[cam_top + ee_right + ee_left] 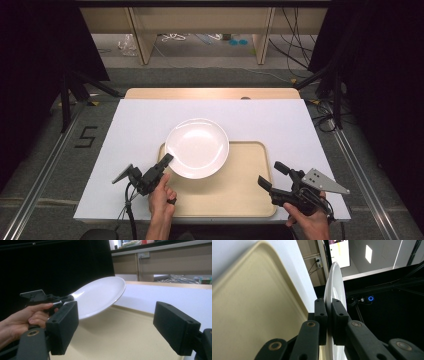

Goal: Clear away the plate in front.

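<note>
Left gripper (165, 161) pinches tilted plate (197, 147) — seemingly aloft.

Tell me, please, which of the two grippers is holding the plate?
The left gripper: its jaws are shut on the rim of the white plate, lifted above the tray. The right gripper is open and holds nothing.

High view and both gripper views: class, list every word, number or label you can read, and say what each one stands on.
"5": black mark on the grey floor, left of the table.
Bright screen behind the plate, left gripper view: too blurred to read.
Nothing readable on the plate or tray.
</note>
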Available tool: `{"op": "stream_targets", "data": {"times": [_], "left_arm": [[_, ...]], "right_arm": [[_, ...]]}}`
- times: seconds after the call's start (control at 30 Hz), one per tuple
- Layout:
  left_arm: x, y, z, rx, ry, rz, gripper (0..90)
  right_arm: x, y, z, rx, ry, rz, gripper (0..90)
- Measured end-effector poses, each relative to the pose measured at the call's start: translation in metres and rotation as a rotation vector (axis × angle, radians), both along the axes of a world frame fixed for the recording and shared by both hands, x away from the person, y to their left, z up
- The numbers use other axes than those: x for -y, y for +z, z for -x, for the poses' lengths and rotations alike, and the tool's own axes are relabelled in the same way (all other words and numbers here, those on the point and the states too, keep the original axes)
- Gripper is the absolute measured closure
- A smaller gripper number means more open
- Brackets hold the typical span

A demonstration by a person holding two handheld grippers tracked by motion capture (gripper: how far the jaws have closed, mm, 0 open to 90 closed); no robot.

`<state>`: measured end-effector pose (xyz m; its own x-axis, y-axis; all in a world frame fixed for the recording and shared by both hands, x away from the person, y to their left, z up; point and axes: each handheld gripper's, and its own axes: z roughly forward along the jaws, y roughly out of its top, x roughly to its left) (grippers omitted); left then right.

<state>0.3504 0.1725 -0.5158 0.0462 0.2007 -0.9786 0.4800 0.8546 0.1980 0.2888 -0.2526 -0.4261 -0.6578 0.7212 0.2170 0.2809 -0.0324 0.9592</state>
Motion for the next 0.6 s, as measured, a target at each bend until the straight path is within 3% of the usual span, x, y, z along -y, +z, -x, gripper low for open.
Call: {"op": "stream_targets", "data": {"times": [0.03,0.1,0.17,0.23,0.27,0.6], "left_arm": [[0.001,-0.001,0.002,0.002,-0.004,0.017,84.9],[0.004,0.000,0.005,0.009,-0.006,-0.007,84.7],[0.005,-0.001,0.009,0.006,-0.019,0.012,84.2],[0.006,-0.001,0.012,0.011,-0.016,0.002,84.4],[0.007,-0.002,0.014,0.014,-0.011,0.023,84.4],[0.012,-0.008,0.028,0.003,-0.032,0.008,84.5]], "right_arm": [[0.000,0.000,0.000,0.000,0.001,-0.001,21.4],[0.000,0.000,0.000,0.004,-0.009,0.006,21.4],[0.000,0.000,0.000,0.007,-0.006,0.009,21.4],[0.001,0.001,0.000,0.001,-0.009,0.008,21.4],[0.001,0.001,0.000,0.001,-0.009,0.008,21.4],[0.000,0.000,0.001,-0.001,0.000,0.002,21.4]]}}
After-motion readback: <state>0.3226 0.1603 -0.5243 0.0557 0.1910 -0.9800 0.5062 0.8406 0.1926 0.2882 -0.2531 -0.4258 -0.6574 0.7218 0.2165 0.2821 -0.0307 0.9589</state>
